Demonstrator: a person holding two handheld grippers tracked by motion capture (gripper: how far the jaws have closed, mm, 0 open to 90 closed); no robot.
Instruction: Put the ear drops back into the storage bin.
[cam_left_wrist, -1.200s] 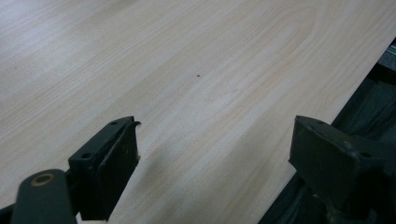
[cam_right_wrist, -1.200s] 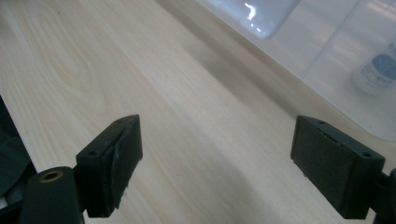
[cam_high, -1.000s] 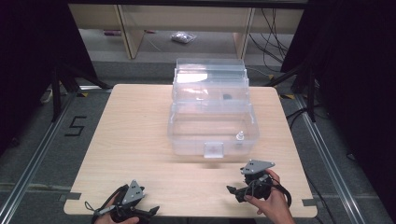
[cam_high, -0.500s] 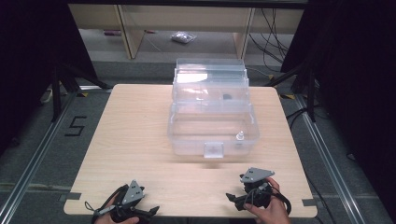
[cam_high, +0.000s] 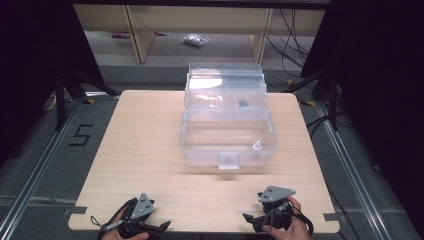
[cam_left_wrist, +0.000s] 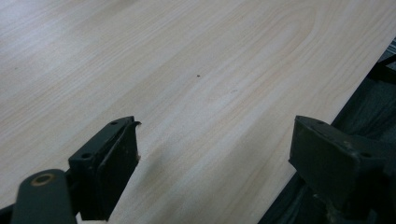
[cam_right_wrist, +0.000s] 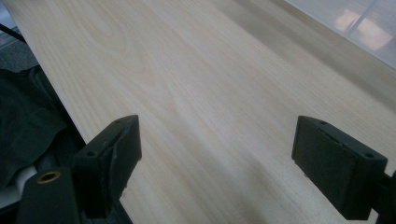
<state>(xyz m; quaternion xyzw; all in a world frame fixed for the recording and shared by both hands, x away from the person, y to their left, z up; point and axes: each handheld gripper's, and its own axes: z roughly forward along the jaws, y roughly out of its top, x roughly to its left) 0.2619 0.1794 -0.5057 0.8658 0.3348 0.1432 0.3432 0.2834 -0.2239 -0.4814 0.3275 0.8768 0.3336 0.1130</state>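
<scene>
Sits at the centre of the table (cam_high: 145, 150), reaching toward 12 o'clock: a clear plastic box (cam_high: 227, 137) with its lid (cam_high: 225, 80) tipped up behind it at the far edge. Shows a small latch tab (cam_high: 228, 160) on the near wall at 6 o'clock, and a small pale piece (cam_high: 257, 146) inside near the front right corner; cannot tell what that piece is. Probably light, thin-walled and stiff but springy, smooth enough to slip, likely to crack or flex under a hard squeeze. Best taken by a side wall or the rim, or by the latch tab for closing; better steadied from both sides.

Rests at 7 o'clock near the table's front edge: the left hand-held gripper (cam_left_wrist: 210, 158), jaws spread wide over bare wood, holding nothing. Rests at 5 o'clock: the right hand-held gripper (cam_right_wrist: 215, 163), likewise wide and empty, well apart from the box.
</scene>
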